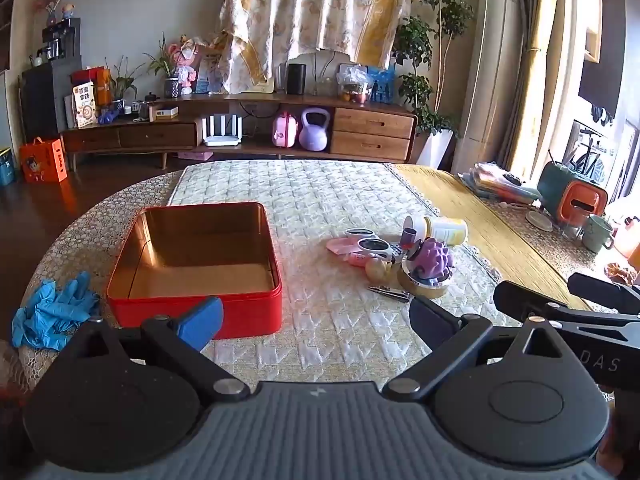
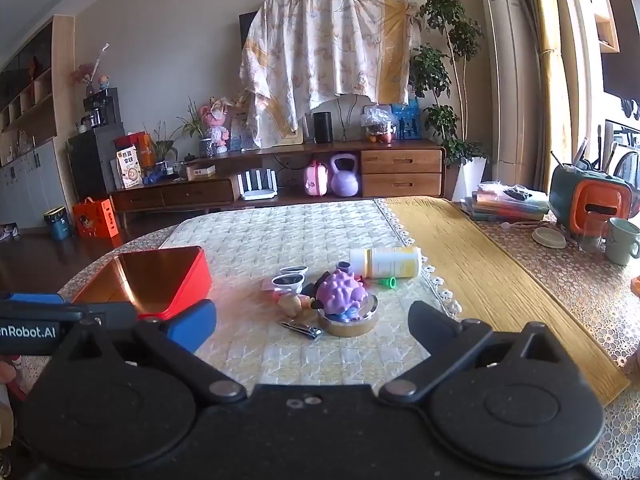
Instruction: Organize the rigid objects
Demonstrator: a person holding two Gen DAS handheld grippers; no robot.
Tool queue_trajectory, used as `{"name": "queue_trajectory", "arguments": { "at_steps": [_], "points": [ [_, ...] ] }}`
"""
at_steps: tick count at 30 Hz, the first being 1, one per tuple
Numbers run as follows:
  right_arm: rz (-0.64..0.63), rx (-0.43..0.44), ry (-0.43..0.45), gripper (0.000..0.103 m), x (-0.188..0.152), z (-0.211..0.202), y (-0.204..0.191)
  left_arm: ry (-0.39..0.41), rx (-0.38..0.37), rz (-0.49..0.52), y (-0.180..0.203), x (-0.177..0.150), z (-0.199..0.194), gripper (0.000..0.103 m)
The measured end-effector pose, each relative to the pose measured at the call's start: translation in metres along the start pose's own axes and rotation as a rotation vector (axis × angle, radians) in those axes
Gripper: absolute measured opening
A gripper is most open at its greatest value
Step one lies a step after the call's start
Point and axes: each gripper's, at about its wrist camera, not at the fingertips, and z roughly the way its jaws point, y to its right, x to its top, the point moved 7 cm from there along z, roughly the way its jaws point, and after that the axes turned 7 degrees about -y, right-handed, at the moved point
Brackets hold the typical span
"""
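An empty red tin box (image 1: 192, 264) with a gold inside sits on the quilted mat; it also shows in the right wrist view (image 2: 160, 280). To its right lies a pile: a purple bumpy toy (image 1: 434, 258) (image 2: 342, 294) on a tape roll (image 1: 424, 286) (image 2: 350, 324), a nail clipper (image 1: 390, 293) (image 2: 301, 330), pink sunglasses (image 1: 368, 246) (image 2: 289, 280), and a white-yellow bottle (image 1: 440, 230) (image 2: 386, 262) on its side. My left gripper (image 1: 316, 320) is open and empty, near the box's front. My right gripper (image 2: 312, 326) is open and empty, just short of the pile.
Blue gloves (image 1: 52, 312) lie left of the box. A yellow runner (image 2: 480, 272), books (image 2: 504, 204), an orange-teal container (image 2: 588, 204) and a mug (image 2: 622, 240) are at the right. A wooden cabinet (image 2: 280, 176) stands beyond the table.
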Motion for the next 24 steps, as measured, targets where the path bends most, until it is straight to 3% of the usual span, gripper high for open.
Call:
{"name": "queue_trajectory", "arguments": {
  "at_steps": [24],
  "points": [
    [0.008,0.022,-0.015,0.099,-0.005,-0.003,-0.003,0.014,-0.023,-0.020,-0.004,0.000,-0.004,0.100]
  ]
}}
